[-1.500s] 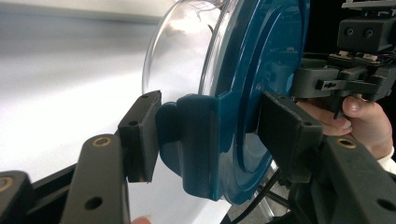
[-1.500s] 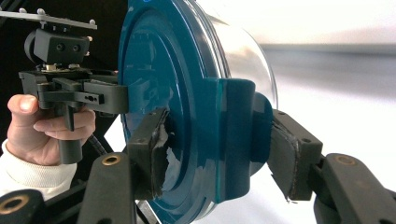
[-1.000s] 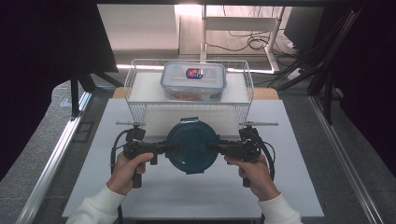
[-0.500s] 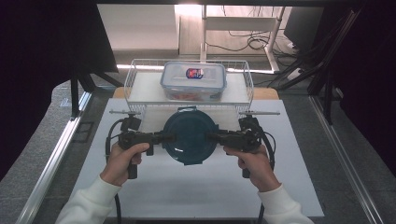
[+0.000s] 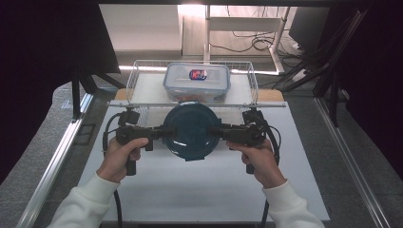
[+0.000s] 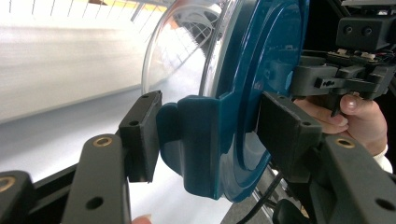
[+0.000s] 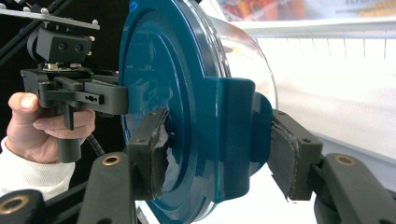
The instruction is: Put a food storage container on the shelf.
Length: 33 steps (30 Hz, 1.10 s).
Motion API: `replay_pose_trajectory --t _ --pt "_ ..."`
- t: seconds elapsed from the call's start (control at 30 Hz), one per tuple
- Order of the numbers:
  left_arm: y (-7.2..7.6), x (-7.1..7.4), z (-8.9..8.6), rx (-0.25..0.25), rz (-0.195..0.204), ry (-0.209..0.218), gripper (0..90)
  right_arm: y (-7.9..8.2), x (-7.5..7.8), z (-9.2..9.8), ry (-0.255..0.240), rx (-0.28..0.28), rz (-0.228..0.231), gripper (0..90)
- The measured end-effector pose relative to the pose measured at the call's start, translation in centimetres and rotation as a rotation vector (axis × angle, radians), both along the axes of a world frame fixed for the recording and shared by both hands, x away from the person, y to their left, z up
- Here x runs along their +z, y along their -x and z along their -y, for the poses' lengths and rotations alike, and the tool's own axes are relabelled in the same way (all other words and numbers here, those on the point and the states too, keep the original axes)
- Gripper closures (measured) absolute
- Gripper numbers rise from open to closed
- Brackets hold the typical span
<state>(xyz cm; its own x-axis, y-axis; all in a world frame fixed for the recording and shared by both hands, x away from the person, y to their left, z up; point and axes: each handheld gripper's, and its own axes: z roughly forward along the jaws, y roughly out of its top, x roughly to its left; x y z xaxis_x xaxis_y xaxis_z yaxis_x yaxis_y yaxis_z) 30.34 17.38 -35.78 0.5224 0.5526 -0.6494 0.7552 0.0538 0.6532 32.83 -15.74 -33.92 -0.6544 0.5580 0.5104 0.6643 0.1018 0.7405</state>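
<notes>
As it stands at this moment, the scene lists as follows, largest first.

Table [image 5: 209, 194]: covered by a white mat; the person's sleeves and hands come in over the near edge.

Wire basket [image 5: 135, 78]: at the far edge of the mat, white-lined, open on top.

Rectangular food container [image 5: 196, 81]: clear plastic, clip lid on, red-and-blue label on top; sits inside the basket, towards the middle.

Round container [image 5: 192, 129]: clear bowl with a teal clip-on lid, the lid facing up to the high view. Held between the two tools just in front of the basket's near rail, apparently off the mat, though the clearance beneath cannot be judged.

Left gripper [image 5: 151, 132]: jaws roughly half open and clamped on the teal side latch [image 6: 201, 140], one pad on the lid face, the other on the bowl side.

Right gripper [image 5: 222, 130]: same condition, pads pressed on the opposite latch [image 7: 233, 135]; one pad [image 7: 159, 149] shows torn facing.

Progress, as a judgement: pickup by both latches is done and the container hangs level; carrying it over the rail, setting it down beside the rectangular container and releasing both grips appear to remain.
</notes>
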Motion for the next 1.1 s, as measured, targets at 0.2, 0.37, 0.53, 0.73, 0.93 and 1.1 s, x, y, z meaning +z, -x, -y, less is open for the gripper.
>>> replay_pose_trajectory --t 0.2,0.37,0.53,0.73,0.93,1.1 --pt "-0.3 1.3 -0.2 0.002 0.016 0.000 41.7 -0.3 1.3 -0.2 -0.003 0.003 0.012 43.0" --pt "-0.7 2.4 -0.5 0.004 0.026 -0.004 41.7 -0.7 2.3 -0.5 -0.005 0.003 0.022 42.9" --pt "-1.2 3.5 -0.7 0.000 0.034 -0.011 41.7 -1.2 3.2 -0.7 -0.009 0.003 0.027 43.0" --pt "-2.0 4.6 -0.9 0.001 0.052 -0.017 41.7 -1.9 4.4 -0.9 -0.008 0.004 0.039 43.0" --pt "-2.6 6.1 -1.1 -0.003 0.063 -0.030 41.7 -2.6 5.5 -1.1 -0.015 0.006 0.056 43.0" --pt "-3.5 7.1 -1.2 -0.005 0.070 -0.048 41.7 -3.3 6.1 -1.2 -0.033 0.006 0.037 43.3"
